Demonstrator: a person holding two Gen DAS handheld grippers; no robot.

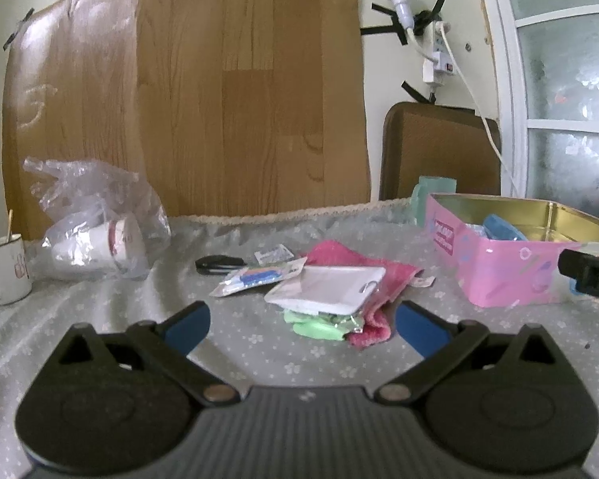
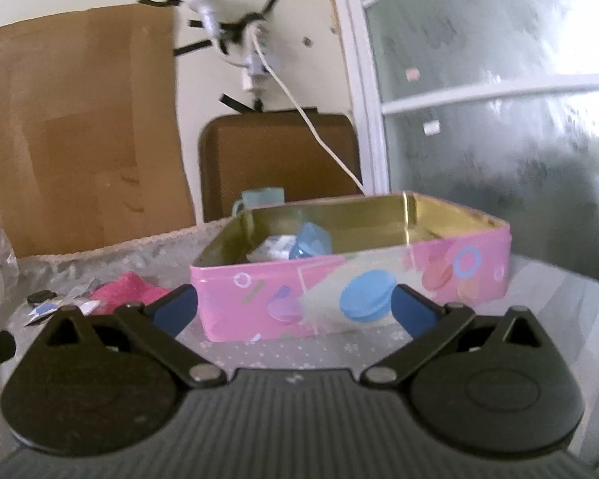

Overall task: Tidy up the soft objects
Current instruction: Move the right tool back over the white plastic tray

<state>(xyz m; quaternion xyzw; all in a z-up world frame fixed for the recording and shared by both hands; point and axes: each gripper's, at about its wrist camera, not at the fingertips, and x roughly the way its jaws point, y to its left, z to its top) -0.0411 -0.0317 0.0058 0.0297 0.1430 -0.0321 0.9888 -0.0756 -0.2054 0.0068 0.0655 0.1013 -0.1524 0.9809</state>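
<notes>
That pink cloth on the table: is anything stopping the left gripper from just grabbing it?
Partly. A white packet lies on the pink cloth, with a green item at its near edge. The cloth's near corner is bare, and the open left gripper has bare tablecloth before it.

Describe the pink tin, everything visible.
The pink tin is a rectangular metal-looking box with rounded corners, lid off, standing upright on the floral tablecloth to the right of the pile of soft things. Its outside is pink, printed with pastel macarons, rings and a label on one end; the inside is shiny gold. A blue item and a pale packet lie inside. Neither gripper touches it.
</notes>
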